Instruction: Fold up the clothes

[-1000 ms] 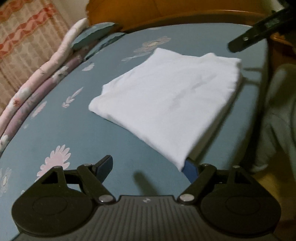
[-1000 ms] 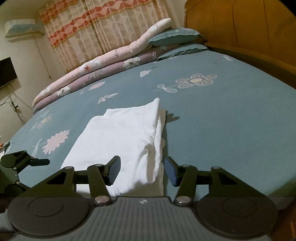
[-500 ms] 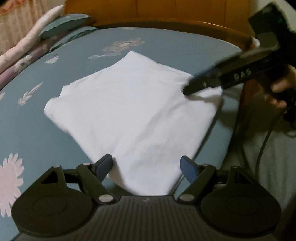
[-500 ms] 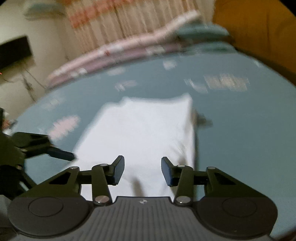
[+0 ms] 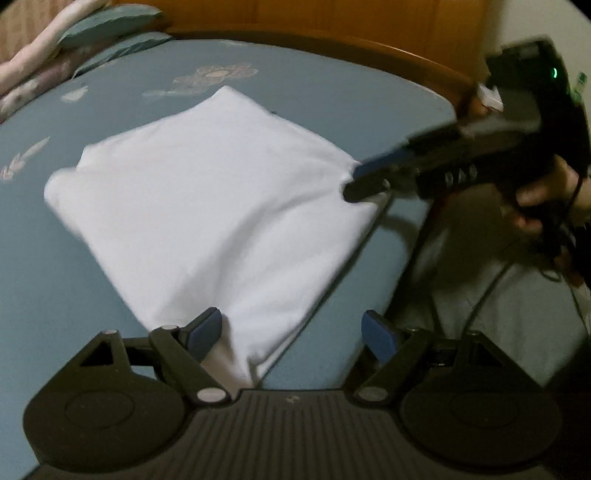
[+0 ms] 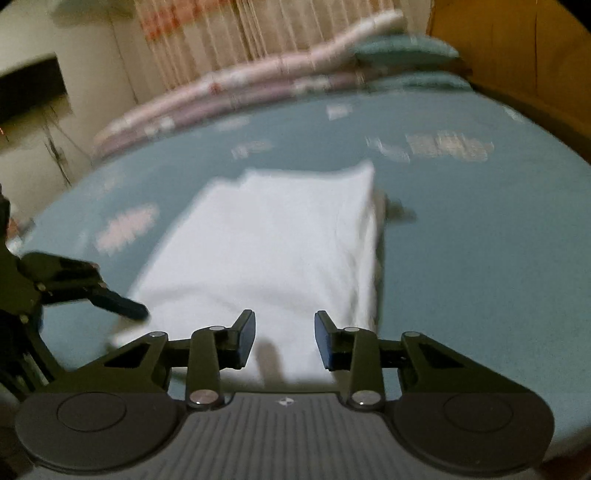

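A folded white garment (image 5: 221,206) lies flat on the blue flowered bedsheet (image 5: 48,314); it also shows in the right wrist view (image 6: 280,251). My left gripper (image 5: 295,332) is open, its jaws straddling the garment's near corner. My right gripper (image 6: 284,339) is open, jaws over the garment's near edge. The right gripper also appears in the left wrist view (image 5: 365,181), its tips at the garment's right corner. The left gripper appears at the left edge of the right wrist view (image 6: 122,304), beside the garment's left corner.
Rolled pink quilts (image 6: 229,96) and teal pillows (image 5: 107,26) lie at the bed's far side. A wooden headboard (image 5: 332,26) borders the bed. The bed's edge runs close beside the garment on the right in the left wrist view (image 5: 406,258). Curtains (image 6: 221,37) hang behind.
Both grippers have moved in to the garment's corners. The left one swung right so its jaws now straddle the near corner. The right view is motion-blurred.
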Motion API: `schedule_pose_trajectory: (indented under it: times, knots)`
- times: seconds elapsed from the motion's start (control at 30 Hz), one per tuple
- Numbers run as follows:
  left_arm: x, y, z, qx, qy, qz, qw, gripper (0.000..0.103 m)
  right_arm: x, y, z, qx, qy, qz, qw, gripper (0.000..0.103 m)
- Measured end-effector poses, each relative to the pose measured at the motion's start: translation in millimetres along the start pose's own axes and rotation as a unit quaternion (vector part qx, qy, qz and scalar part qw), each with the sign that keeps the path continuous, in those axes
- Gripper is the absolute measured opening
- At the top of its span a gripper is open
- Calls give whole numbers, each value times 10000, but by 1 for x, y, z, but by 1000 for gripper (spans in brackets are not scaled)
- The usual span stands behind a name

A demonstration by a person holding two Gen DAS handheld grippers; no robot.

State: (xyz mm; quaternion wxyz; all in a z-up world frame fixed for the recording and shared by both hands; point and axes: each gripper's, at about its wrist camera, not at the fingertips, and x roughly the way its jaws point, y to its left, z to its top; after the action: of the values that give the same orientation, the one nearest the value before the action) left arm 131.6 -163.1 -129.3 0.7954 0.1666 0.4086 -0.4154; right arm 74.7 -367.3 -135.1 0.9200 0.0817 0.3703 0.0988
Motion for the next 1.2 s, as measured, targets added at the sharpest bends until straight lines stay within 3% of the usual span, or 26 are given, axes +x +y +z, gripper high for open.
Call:
schedule_pose_trajectory:
  times: [0.1, 0.27, 0.4, 0.53, 0.63, 0.83, 1.0, 1.13, 1.2]
  knots:
    - [-15, -1, 4, 88, -84, -57, 9999, 82, -7, -8, -1, 154, -115, 143, 9997, 36]
    - [-36, 19, 30, 208, -549, 284, 9979, 83, -21, -3, 22, 13, -498, 222, 9985, 37]
    - [-25, 43, 48, 2, -763, 376, 9964, 83, 6, 1, 42, -70, -456, 220, 9987, 37]
    - [4, 66, 44, -339, -550, 503, 9966, 82, 35, -8, 35, -37, -226, 205, 9995, 37]
    - [7, 78, 38, -613, -531, 453, 9957, 82, 31, -16, 34, 109, -286, 348, 9989, 37]
    - [-7, 98, 62, -606, -865, 504, 9931, 83, 27, -14, 67, -125, -530, 303, 9981, 45]
    - [16, 122, 72, -878, -887, 403, 9914, 83, 66, -16, 102, -264, -488, 360, 9978, 45]
    - [27, 129, 61, -904, -777, 561, 9913, 82, 93, -32, 101, -171, -271, 93, 9994, 42]
    - [20, 130, 64, -887, -845, 559, 9909, 82, 90, -35, 104, -77, -393, 93, 9992, 42]
